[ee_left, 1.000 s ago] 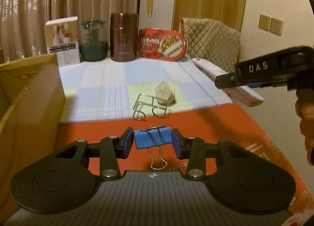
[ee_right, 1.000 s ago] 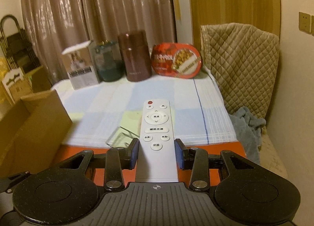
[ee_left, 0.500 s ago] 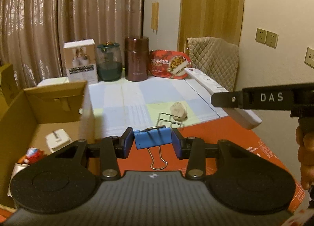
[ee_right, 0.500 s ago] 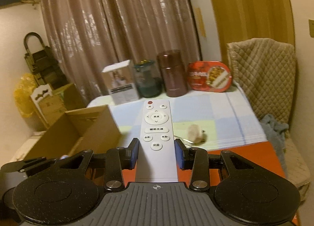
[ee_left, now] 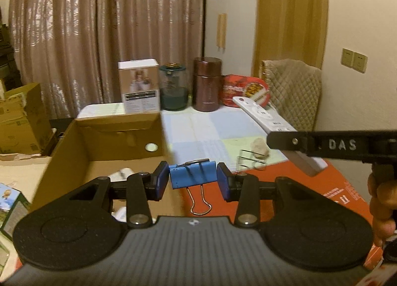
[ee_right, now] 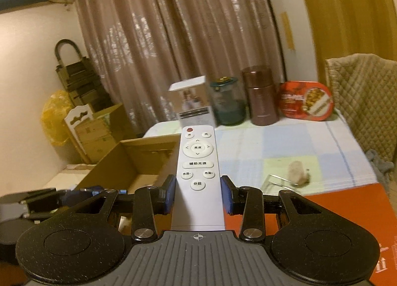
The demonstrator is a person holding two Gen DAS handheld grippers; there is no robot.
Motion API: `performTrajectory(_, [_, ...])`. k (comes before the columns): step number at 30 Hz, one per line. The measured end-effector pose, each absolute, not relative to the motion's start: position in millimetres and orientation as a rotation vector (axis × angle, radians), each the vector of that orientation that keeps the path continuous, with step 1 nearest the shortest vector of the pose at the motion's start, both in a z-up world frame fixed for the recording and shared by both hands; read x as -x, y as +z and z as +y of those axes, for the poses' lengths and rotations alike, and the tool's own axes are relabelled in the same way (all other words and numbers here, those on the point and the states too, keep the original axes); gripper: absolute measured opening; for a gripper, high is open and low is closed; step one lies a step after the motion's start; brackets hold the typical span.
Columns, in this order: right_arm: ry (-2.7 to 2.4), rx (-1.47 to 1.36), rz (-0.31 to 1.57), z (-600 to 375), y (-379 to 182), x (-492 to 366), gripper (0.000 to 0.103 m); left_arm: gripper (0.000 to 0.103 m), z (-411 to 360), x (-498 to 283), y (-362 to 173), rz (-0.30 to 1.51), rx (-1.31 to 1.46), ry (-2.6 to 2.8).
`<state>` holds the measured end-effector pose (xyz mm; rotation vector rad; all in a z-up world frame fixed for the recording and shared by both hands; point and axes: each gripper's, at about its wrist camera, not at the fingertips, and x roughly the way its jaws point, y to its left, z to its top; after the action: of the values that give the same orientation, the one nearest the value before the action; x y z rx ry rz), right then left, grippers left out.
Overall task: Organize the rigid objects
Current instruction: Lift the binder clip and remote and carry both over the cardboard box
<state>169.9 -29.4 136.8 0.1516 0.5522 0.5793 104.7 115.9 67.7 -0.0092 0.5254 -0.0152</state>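
Left gripper [ee_left: 193, 181]: fingers [ee_left: 160, 181] closed on a blue metal binder clip [ee_left: 192, 178], blue pads pressing its two ends; the clip's wire handles hang toward the camera, low in the frame's centre.
Right gripper [ee_right: 198, 193]: fingers [ee_right: 169, 193] clamped on a long white plastic remote control [ee_right: 198, 162], pads against its lower sides; button end points up the frame.
Open brown cardboard box [ee_left: 119, 142]: left of centre in the left view, beside the clip; small pale items lie inside, too blurred to tell.
Counter [ee_left: 206, 127]: pale checked cloth; a bent wire piece [ee_left: 249, 160] and a small beige lump [ee_left: 259, 147] lie right of centre, touching.
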Motion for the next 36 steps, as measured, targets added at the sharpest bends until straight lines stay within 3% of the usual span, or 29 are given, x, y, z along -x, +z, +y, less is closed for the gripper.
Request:
performTrajectory(15, [0.701, -0.110, 0.579, 43.5, 124.9, -166.8, 0.035, 0.037, 215.0, -100.6, 71.5, 0.560, 0.021, 0.127])
performTrajectory(36, [0.775, -0.054, 0.653, 94.2, 99.0, -166.1, 0.035, 0.037, 245.7, -107.7, 31.2, 0.665, 0.046, 0.129])
